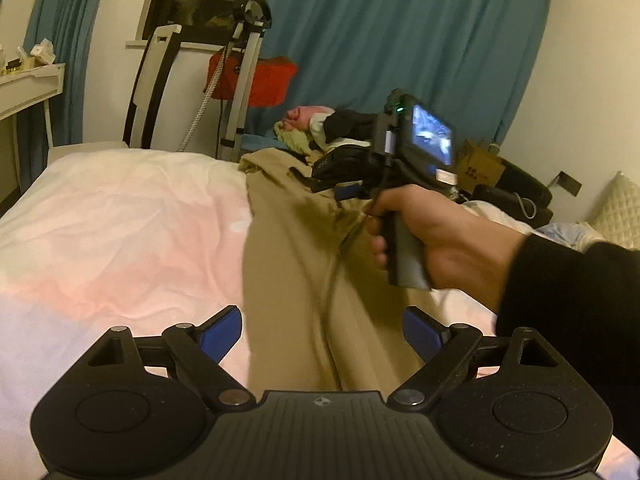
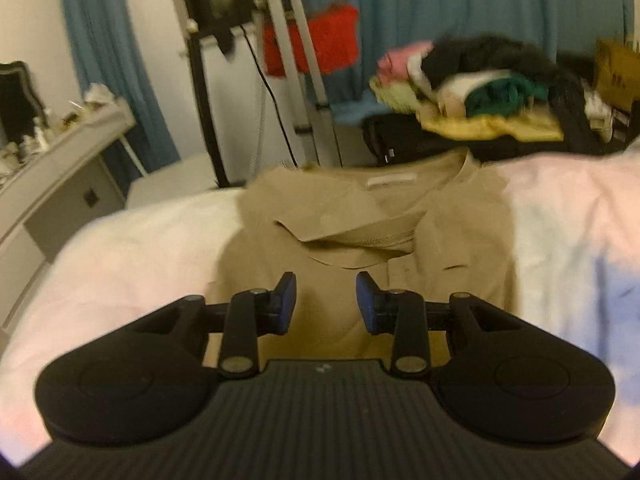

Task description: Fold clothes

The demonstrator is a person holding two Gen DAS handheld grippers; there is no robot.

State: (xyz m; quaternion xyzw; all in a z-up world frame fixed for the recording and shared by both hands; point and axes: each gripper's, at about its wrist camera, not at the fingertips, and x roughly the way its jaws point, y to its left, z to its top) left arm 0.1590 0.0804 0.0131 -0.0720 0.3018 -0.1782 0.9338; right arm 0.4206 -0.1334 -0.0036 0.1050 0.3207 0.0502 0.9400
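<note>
The left tongs stand wide apart with nothing between their blue pads, hovering above the long tan cotton garment that runs straight ahead of them across the pale pink bed sheet. Ahead and to the right of these tongs, a hand in a black sleeve grips the handle of the other device, whose small lit screen faces back toward the camera.

The right tongs are also released — a clear gap shows between the blue pads, and no cloth is caught there. Directly beyond them lies the same tan garment, its collar and a folded-over flap spread flat on the sheet; the fabric passes under and ahead of the fingers, though whether they touch it cannot be told from the blurred view.

Farther ahead and to the right of the right tongs sits a heap of mixed clothes — black, green, yellow and pink pieces piled together. Behind it hangs a blue-green curtain, with a red fabric item to the left of the heap
</note>
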